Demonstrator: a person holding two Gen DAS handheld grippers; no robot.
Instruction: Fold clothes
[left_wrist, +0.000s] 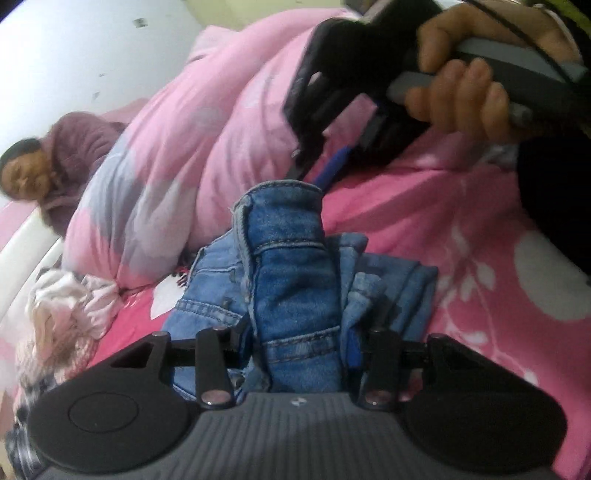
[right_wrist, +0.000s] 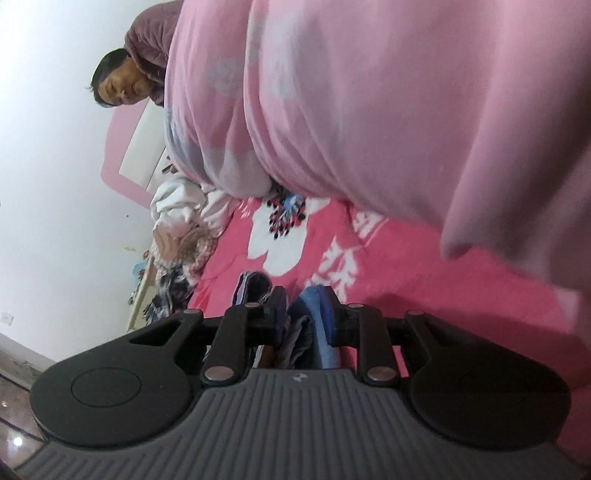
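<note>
Left wrist view: low, close over jeans (left_wrist: 295, 280), facing across bed (left_wrist: 461, 229) toward quilt (left_wrist: 207, 122). Right wrist view: rolled sideways, close to bed, facing quilt (right_wrist: 369, 103). Shared: quilt, bed, clothes heap (left_wrist: 66, 314), seated person (right_wrist: 122, 81).

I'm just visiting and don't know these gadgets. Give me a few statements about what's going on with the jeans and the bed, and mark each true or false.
1. The left hand-held gripper has a thick bunch of blue jeans between its fingers. True.
2. The bed sheet is plain green. False: it is bright pink with white flowers.
3. The right hand-held gripper has blue fabric between its fingers. True.
4. The big pink quilt is folded flat under the jeans. False: it is heaped up behind them.
5. A pile of pale clothes lies near the bed's edge. True.
6. The right hand-held gripper is lying unheld on the bed. False: a hand grips it.
</note>
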